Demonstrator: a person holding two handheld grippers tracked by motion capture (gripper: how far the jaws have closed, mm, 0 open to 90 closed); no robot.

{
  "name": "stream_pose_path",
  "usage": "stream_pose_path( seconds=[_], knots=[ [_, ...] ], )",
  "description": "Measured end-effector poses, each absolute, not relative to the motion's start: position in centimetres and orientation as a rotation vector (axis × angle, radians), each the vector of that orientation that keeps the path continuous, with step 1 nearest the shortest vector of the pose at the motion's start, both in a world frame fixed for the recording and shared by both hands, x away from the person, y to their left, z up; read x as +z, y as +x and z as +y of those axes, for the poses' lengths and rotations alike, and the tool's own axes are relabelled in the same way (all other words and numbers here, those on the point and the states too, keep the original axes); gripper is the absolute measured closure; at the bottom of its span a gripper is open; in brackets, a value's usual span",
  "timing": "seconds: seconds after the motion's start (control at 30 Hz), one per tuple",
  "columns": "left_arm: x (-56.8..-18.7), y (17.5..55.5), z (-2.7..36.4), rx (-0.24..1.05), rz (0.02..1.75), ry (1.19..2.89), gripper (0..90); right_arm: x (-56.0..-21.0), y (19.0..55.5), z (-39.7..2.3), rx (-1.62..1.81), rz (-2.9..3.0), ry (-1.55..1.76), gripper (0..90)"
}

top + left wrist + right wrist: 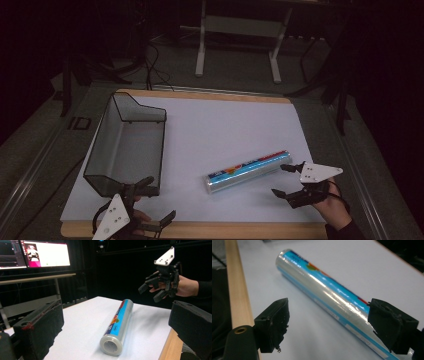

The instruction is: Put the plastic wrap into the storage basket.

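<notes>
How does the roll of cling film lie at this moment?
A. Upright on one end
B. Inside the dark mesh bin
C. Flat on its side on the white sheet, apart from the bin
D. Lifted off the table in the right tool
C: the roll lies lengthwise on the white sheet, clear of the bin at left, with the right tool open beside its end.

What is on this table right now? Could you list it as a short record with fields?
Surface: white sheet on a wooden table
Main item: roll of cling film, lying flat, blue label
Container: dark mesh bin, at the left, nothing visible inside
Right gripper: jaws open, pointed at the roll's end, not touching it
Left gripper: jaws open, near the bin's front corner, holding nothing
Hands: one hand behind the right gripper
</notes>
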State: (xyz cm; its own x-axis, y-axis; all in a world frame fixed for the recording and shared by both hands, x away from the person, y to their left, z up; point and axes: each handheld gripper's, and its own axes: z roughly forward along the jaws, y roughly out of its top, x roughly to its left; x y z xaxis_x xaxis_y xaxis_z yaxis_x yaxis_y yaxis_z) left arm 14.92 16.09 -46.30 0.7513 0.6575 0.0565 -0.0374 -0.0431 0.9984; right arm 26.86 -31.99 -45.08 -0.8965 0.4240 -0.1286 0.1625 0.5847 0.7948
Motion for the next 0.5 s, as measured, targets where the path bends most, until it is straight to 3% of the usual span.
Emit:
stream_pose_path(
  seconds=[0.17,0.23,0.5],
  knots=[
    [-46.3,14.8,16.1,0.613,0.535,1.525,0.6,-44.7,27.3,-31.5,1.151,2.561,0.477,15.0],
    [-46.3,14.7,16.2,0.619,0.542,1.524,0.6,-44.5,28.3,-31.2,1.131,2.666,0.546,10.1],
    [-46.5,14.3,16.6,0.618,0.573,1.527,0.7,-44.8,30.0,-29.6,0.932,2.796,0.538,10.0]
  ],
)
